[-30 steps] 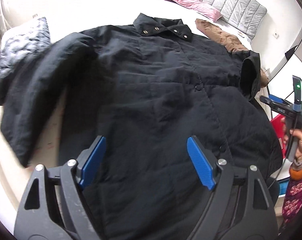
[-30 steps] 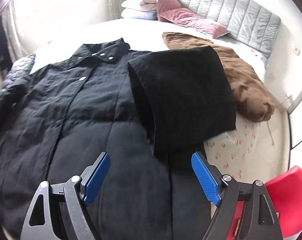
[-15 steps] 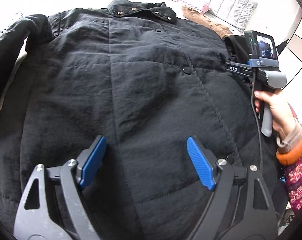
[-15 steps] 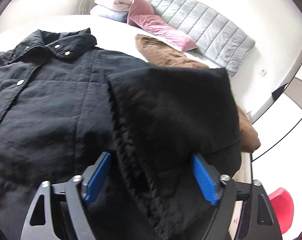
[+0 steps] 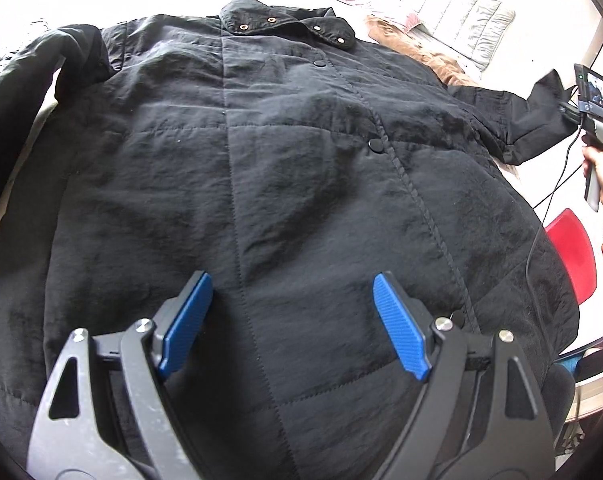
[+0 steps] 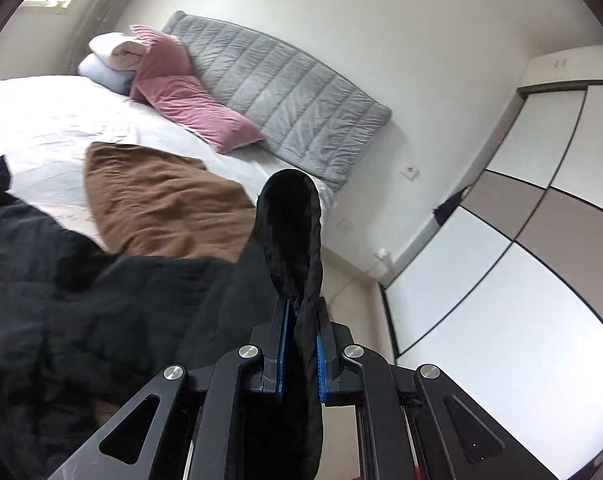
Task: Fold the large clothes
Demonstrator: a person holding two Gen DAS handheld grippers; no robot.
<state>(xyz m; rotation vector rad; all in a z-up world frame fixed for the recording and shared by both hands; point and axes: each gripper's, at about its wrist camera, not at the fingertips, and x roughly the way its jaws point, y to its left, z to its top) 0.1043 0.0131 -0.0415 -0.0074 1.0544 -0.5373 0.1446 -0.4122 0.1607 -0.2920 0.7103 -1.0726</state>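
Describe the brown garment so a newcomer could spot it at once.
Start at the white bed with its grey quilted headboard. The brown garment lies crumpled on it, between the pink pillow and the black coat. It is the only brown, fuzzy-looking fabric there.

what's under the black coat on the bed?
The black coat lies on the white bed; at its far right shoulder it overlaps a brown garment. Whatever else lies beneath its body is covered and cannot be seen.
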